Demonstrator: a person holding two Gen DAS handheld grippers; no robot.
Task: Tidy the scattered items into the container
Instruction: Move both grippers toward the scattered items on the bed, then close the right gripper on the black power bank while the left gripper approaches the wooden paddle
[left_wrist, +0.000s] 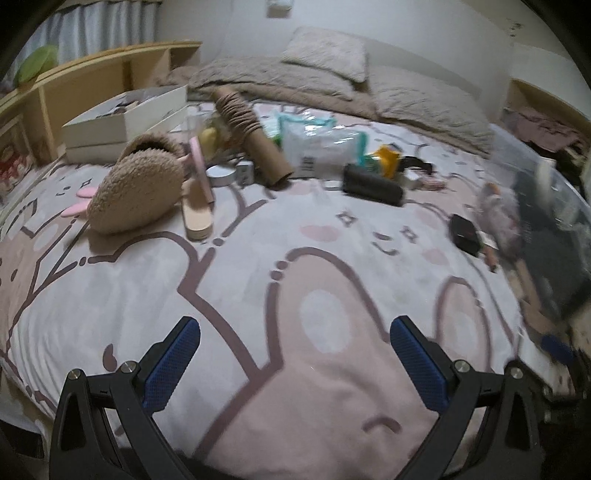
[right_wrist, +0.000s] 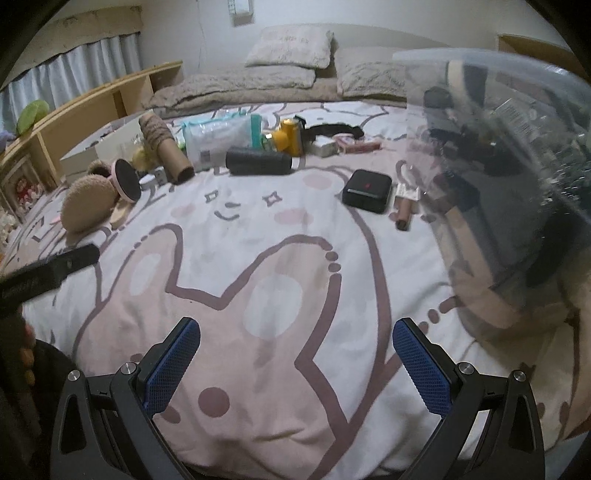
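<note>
Scattered items lie on a bed with a pink bunny-print cover (left_wrist: 258, 280). A clear plastic container (right_wrist: 498, 177) with several things inside stands at the right; it also shows in the left wrist view (left_wrist: 546, 229). A black cylinder (right_wrist: 258, 161), a small black case (right_wrist: 366, 191), a cardboard tube (right_wrist: 166, 147), a wipes pack (right_wrist: 218, 136), yellow bottles (right_wrist: 288, 138) and fuzzy slippers (right_wrist: 86, 201) lie further back. My left gripper (left_wrist: 295, 363) and right gripper (right_wrist: 295, 363) are both open and empty, low over the near part of the cover.
A white shoe box (left_wrist: 125, 122) sits at the back left by a wooden headboard shelf (left_wrist: 92, 85). Pillows and a folded blanket (left_wrist: 332, 81) lie at the far end. A small brown tube (right_wrist: 404, 212) lies next to the container.
</note>
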